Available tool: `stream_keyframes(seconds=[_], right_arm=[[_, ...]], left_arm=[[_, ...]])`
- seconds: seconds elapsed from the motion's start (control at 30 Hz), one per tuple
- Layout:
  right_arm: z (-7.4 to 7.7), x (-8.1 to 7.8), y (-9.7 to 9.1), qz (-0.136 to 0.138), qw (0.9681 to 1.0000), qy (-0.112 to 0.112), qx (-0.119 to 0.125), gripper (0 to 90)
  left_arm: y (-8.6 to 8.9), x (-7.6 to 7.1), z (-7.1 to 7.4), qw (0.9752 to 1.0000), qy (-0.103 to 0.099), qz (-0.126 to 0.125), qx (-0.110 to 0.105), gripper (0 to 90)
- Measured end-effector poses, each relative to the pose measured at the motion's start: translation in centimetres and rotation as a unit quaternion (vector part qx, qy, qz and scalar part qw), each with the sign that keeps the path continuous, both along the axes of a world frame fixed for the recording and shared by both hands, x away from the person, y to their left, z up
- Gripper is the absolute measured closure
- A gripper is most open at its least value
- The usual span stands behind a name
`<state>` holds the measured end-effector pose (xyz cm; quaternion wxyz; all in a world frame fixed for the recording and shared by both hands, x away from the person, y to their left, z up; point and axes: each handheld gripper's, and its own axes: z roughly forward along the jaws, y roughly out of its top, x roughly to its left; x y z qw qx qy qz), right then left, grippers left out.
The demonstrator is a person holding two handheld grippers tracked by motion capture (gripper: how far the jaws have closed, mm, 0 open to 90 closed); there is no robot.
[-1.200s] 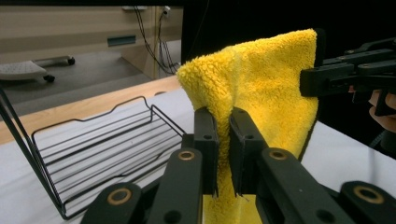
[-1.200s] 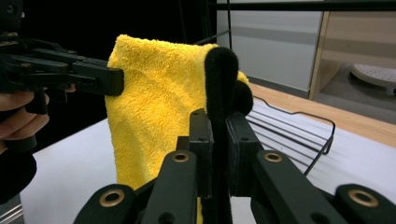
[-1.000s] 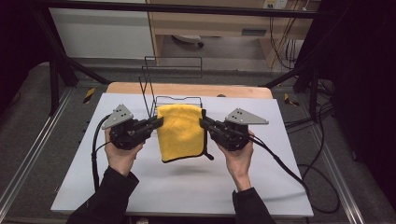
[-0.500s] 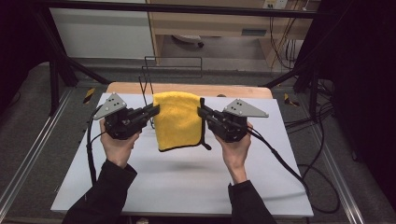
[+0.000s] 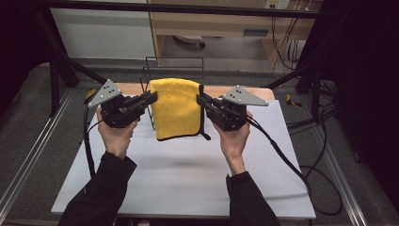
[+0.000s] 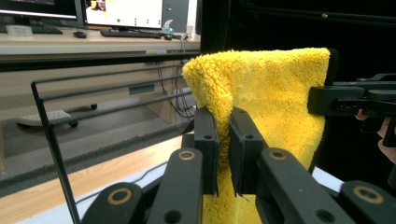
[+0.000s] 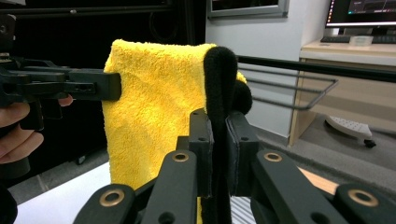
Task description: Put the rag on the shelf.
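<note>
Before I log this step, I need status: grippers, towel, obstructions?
Left gripper and right gripper shut on yellow towel. Towel hanging clear above table. Black wire rack close behind.

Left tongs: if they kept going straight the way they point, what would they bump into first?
Probably the right tongs. The left tongs, shut on the yellow towel, point across it at them; depth is hard to judge.

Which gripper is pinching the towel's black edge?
The right gripper. Its jaws clamp the black-trimmed side of the yellow towel; the left gripper pinches plain yellow fluff on the other side.
</note>
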<state>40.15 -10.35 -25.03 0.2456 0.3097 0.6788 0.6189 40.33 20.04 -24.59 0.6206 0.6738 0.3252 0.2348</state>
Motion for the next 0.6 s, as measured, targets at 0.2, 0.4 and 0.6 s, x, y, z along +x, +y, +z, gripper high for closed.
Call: stream_keyframes(seconds=[0.2, 0.4, 0.6], right_arm=[[1.2, 0.7, 0.4, -0.003, 1.0, -0.009, 0.0, 82.8], [2.4, 1.4, 0.6, -0.006, 0.9999, -0.013, 0.005, 82.8], [3.7, 1.9, 0.9, -0.007, 0.9997, -0.02, 0.007, 82.8]], left_arm=[[0.3, 0.7, 1.0, 0.9999, -0.008, 0.002, -0.007, 82.4], [0.4, 1.3, 2.3, 0.9998, -0.015, 0.006, -0.01, 82.4], [0.6, 2.0, 3.7, 0.9996, -0.021, 0.011, -0.012, 82.4]])
